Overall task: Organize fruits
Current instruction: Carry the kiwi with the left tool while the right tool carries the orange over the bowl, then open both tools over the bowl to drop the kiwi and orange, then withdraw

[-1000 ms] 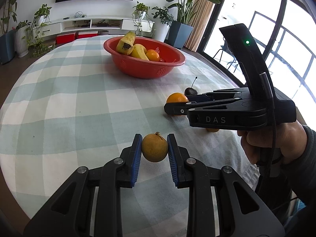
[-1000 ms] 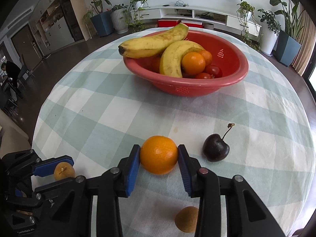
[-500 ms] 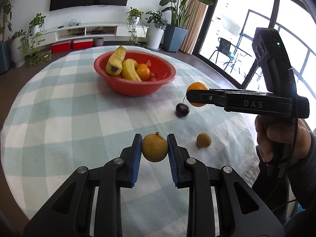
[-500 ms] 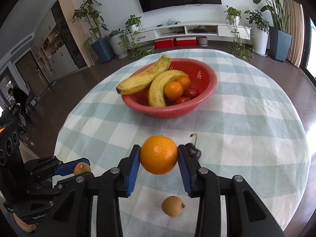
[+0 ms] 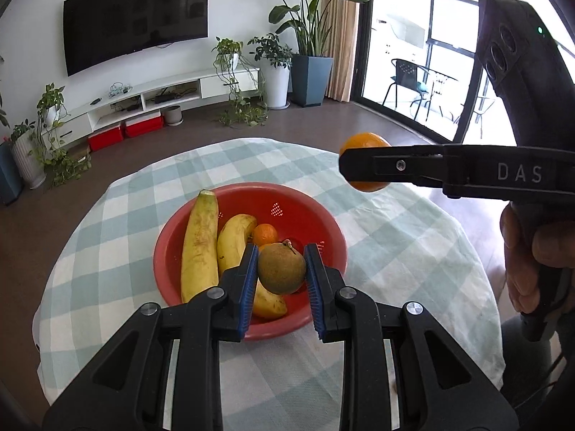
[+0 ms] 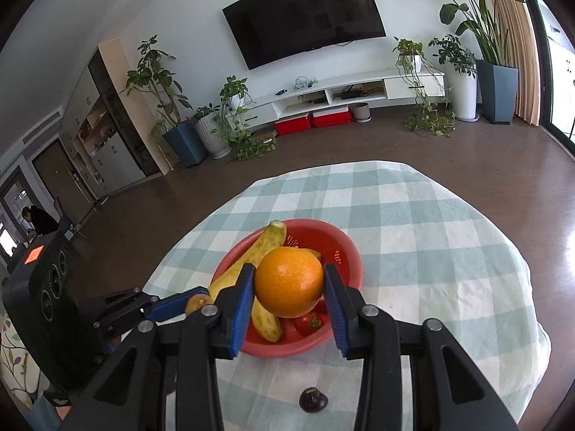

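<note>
My left gripper (image 5: 282,273) is shut on a small brown round fruit (image 5: 281,268) and holds it in the air over the red bowl (image 5: 305,215). In the right wrist view my right gripper (image 6: 289,282) is shut on an orange (image 6: 289,282), also above the red bowl (image 6: 346,251). The bowl holds two bananas (image 5: 199,248), a small orange (image 5: 265,233) and tomatoes (image 6: 308,323). From the left wrist view the right gripper (image 5: 363,167) with its orange (image 5: 364,142) hangs to the right of the bowl. A dark cherry (image 6: 313,399) lies on the checked cloth, nearer than the bowl.
The round table wears a green-and-white checked cloth (image 6: 431,251) whose edges drop to a brown floor. A hand (image 5: 535,251) grips the right tool's handle. Potted plants, a TV and a low white cabinet stand far behind.
Both grippers have risen from the tabletop with their fruits and moved toward the red bowl, which now lies right under them. The cherry stayed on the cloth.
</note>
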The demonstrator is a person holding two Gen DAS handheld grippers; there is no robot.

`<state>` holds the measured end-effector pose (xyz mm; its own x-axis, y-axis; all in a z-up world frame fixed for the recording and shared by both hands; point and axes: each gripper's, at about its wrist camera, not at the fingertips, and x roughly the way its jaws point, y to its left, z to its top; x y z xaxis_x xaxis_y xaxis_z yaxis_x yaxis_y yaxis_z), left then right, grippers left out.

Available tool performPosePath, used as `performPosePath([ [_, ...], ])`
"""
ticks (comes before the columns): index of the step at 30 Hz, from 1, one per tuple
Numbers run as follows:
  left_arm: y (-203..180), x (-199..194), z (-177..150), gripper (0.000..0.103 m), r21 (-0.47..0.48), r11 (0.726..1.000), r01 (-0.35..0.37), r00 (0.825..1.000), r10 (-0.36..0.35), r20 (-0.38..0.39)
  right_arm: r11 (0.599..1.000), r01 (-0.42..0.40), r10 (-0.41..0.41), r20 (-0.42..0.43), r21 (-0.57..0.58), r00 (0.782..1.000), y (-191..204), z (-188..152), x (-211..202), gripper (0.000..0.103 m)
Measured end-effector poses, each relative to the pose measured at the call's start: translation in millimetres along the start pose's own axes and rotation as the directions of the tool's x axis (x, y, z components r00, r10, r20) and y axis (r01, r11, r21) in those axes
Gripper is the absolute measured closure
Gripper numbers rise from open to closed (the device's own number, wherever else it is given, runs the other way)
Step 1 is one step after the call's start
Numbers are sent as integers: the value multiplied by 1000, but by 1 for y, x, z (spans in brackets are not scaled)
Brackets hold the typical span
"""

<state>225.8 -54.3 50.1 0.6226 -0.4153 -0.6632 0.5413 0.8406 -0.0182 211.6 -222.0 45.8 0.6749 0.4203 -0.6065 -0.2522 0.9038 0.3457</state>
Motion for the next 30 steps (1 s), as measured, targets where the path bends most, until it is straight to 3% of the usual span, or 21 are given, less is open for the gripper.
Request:
performPosePath([
  [11, 9, 67, -7, 79, 0, 1000, -4, 996, 4, -93, 999, 37, -39, -149, -15, 988, -11, -6, 82, 62],
  [24, 7, 76, -14, 77, 10, 999, -30, 995, 31, -100, 996, 78, -85, -204, -42, 975, -16, -24, 103, 61],
  [25, 7, 76, -14, 75, 9, 1000, -30, 995, 31, -98, 996, 82, -89, -201, -43, 975, -17, -24, 102, 61],
  [27, 7, 74, -14, 49, 7, 999, -42, 995, 42, -93, 996, 81, -87, -197, -37, 977, -18, -23, 100, 60],
  [30, 9, 71, -14, 45, 0, 999, -45, 996, 45, -81, 996, 82, -88, -191, -37, 978, -18, -24, 96, 60],
])
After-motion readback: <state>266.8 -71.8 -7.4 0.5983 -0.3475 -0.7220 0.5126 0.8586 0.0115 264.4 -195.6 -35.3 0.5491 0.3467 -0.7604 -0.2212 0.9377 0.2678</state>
